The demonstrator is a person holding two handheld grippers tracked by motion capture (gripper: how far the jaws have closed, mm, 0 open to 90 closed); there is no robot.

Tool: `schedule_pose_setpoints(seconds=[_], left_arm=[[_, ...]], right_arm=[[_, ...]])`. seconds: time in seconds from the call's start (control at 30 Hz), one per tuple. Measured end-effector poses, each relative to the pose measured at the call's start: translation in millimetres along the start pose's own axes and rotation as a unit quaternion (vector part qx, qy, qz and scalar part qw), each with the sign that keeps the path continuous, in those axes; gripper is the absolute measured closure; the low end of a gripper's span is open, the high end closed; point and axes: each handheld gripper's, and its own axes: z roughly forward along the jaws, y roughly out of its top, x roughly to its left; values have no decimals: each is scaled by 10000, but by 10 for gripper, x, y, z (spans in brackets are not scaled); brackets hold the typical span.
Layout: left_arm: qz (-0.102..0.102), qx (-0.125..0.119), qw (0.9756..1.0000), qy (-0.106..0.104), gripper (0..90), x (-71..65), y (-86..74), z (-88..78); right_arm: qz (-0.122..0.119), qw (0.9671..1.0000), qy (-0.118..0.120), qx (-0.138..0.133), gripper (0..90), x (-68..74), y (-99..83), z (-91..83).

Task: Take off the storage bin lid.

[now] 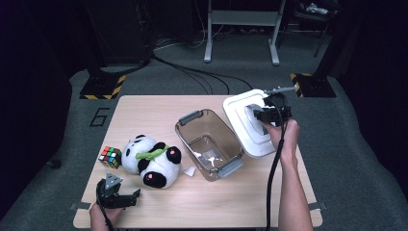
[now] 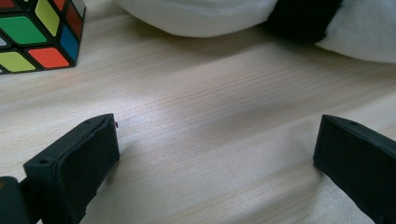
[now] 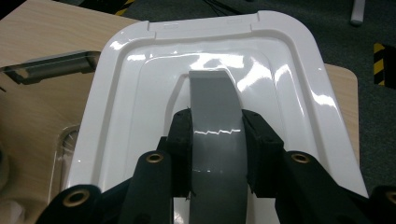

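Nearest the person, the left gripper (image 1: 117,195) rests low at the front left of the tabletop (image 1: 216,202), its fingers (image 2: 74,163) spread wide with nothing but bare wood between them. Just beyond it sits a colourful puzzle cube (image 1: 110,157), and beside that a plush panda (image 1: 151,161) lying on its side with a green sprig across its chest (no tag or writing that I can read on either). A small white scrap (image 1: 188,171) lies between the panda and a clear plastic bin (image 1: 209,143) with grey latch handles, standing open in the middle. Farther right, the right gripper (image 1: 269,114) has its fingers (image 3: 180,140) clamped on the grey handle (image 3: 215,140) of the white lid (image 1: 240,120), which sits tilted past the bin at the far right edge of the tabletop. On the dark floor left of the tabletop a large "6" (image 1: 99,117) is marked.
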Motion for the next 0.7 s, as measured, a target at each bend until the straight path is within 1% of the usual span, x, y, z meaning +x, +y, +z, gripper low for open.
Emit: schedule_pose_setpoints(seconds=[0.1, 0.37, 0.53, 0.63, 0.7], left_arm=[[0, 5, 10000, -1, 2, 0, 0, -1], [-5, 12, 10000, -9, 2, -1, -1, -1], [1, 6, 10000, -1, 2, 0, 0, -1], [-5, 37, 10000, -20, 2, 0, 1, -5], [-2, 46, 10000, -19, 2, 0, 1, -6]], right_arm=[[58, 10000, -67, -11, 668, -74, -8, 26], [336, 9990, -285, 60, 668, -308, -72, 121], [491, 9976, -454, 151, 667, -460, -152, 245], [580, 9969, -499, 173, 668, -547, -207, 324], [695, 9959, -537, 192, 667, -599, -247, 379]])
